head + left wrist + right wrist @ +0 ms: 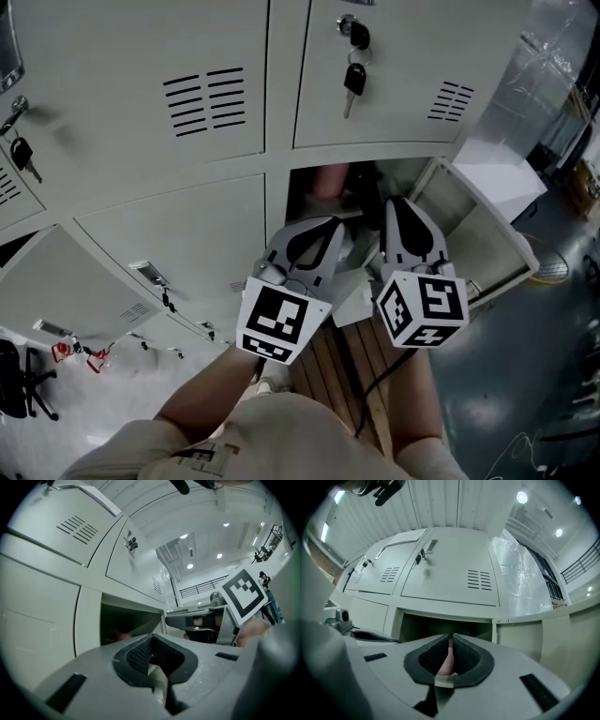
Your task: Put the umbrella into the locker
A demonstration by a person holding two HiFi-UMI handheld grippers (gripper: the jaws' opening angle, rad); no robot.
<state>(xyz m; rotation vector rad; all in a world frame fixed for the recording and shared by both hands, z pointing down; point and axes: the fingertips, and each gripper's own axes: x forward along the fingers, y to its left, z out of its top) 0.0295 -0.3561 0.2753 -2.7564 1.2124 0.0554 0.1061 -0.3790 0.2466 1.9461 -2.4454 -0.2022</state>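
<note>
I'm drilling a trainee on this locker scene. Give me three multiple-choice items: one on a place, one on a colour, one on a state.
1. In the head view, the open locker door stands on which side of the opening?
A left B above C right
2. The umbrella is:
A blue B pink C green
3. The right gripper is:
A shut on the umbrella B wide open, empty C gripping a key

1 C: the door is swung out to the right.
2 B: pink shows between the pads.
3 A: its jaws are closed on the pink strip.
</note>
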